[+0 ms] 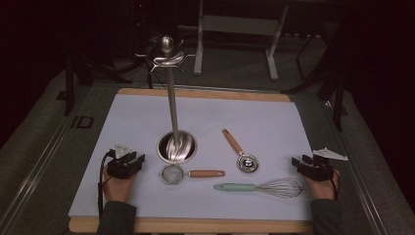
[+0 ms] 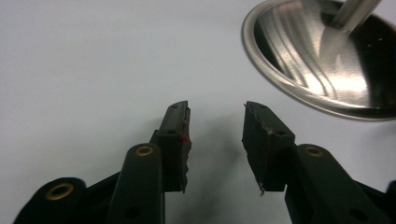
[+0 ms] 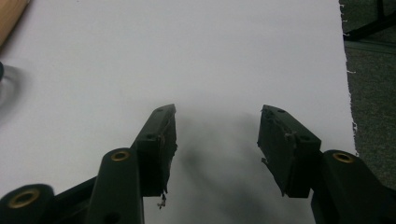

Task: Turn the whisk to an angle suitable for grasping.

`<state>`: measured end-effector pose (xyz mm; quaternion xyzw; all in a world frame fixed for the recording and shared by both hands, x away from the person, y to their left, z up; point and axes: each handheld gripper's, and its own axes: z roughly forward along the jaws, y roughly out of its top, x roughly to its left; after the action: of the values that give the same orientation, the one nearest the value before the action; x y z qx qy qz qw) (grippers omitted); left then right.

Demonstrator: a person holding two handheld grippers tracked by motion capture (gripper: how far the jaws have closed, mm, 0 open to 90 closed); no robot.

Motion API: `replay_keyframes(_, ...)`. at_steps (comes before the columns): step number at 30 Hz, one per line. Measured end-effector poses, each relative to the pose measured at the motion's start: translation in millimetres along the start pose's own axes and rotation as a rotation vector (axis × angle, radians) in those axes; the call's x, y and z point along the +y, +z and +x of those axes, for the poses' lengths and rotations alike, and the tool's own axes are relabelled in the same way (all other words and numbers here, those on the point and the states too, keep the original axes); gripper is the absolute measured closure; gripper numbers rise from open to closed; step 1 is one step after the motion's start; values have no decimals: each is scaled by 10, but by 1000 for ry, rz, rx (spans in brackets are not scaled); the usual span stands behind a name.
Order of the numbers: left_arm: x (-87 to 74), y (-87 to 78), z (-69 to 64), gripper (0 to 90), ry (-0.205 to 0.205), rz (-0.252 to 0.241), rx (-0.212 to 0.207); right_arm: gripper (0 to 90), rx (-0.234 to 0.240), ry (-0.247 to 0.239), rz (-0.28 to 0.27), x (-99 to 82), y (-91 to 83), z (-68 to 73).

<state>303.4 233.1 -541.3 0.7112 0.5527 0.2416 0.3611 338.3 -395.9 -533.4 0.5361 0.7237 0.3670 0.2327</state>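
Observation:
A steel utensil stand (image 1: 172, 98) rises from its round base (image 1: 176, 147) in the middle of the white sheet; its hooks carry nothing. In front of the base lie a small strainer (image 1: 188, 173) with a wooden handle, a wooden-handled scoop (image 1: 240, 151) and a whisk (image 1: 266, 187) with a mint handle. My left gripper (image 1: 133, 160) rests on the sheet left of the strainer, open and empty (image 2: 216, 112), with the base's rim (image 2: 289, 88) ahead to its right. My right gripper (image 1: 301, 162) rests right of the whisk, open and empty (image 3: 218, 114).
The white sheet (image 1: 147, 112) covers a wooden board (image 1: 205, 93) on a dark table. The sheet's right edge (image 3: 348, 79) lies close beside my right gripper. Metal frame legs (image 1: 235, 29) stand beyond the far edge.

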Motion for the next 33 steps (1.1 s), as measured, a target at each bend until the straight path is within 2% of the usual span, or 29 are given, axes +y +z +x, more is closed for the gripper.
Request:
replay_keyframes(4,-6,-8,19,618,-13,-10,-11,532,16,-26,3,0,0,17)
replay_keyframes(11,-7,-12,5,613,2,-15,-15,538,24,-29,-21,-5,-22,19)
replay_keyframes(13,-8,-13,14,611,-5,-17,-16,542,64,-17,-30,-3,-39,33)
replay_keyframes(17,-6,-9,17,596,-12,-13,-12,588,74,-65,-54,83,-102,165)
replay_keyframes(23,-10,-16,8,578,-1,-18,-9,653,108,-191,-57,298,-246,457)
replay_keyframes(25,-11,-16,2,577,1,-20,-7,659,125,-236,-42,359,-307,580)
replay_keyframes(27,-10,-15,0,577,2,-18,-4,662,130,-304,-15,392,-362,720)
replay_keyframes(33,-11,-15,-13,574,11,-18,3,653,183,-472,48,416,-442,1095)
